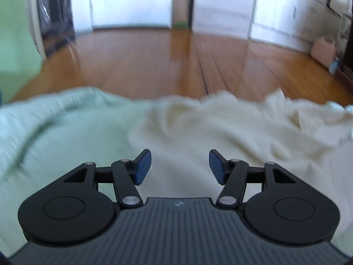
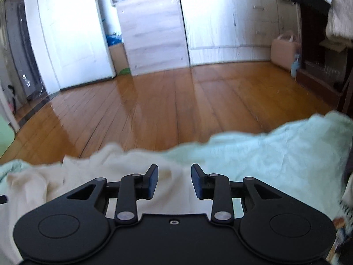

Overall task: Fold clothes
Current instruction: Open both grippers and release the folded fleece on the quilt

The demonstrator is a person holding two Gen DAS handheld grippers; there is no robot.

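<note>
Both grippers are held spread apart with nothing between their blue pads: the left gripper point(image 1: 180, 167) wider, the right gripper point(image 2: 174, 181) narrower. A cream garment point(image 1: 220, 132) is seen lying rumpled on a mint-green sheet point(image 1: 55, 128) beneath them, with wooden floor point(image 2: 176, 101) beyond. Only the right wrist view shows an open doorway point(image 2: 150, 28) and a pink bag point(image 2: 284, 50) sharply. No legible writing is found.

No readable text, number or brand name is found in either view. Only a small pale emblem point(image 1: 177, 204) is seen on the ribbed grey body of the left gripper point(image 1: 180, 167), and no letters can be made out in it.
</note>
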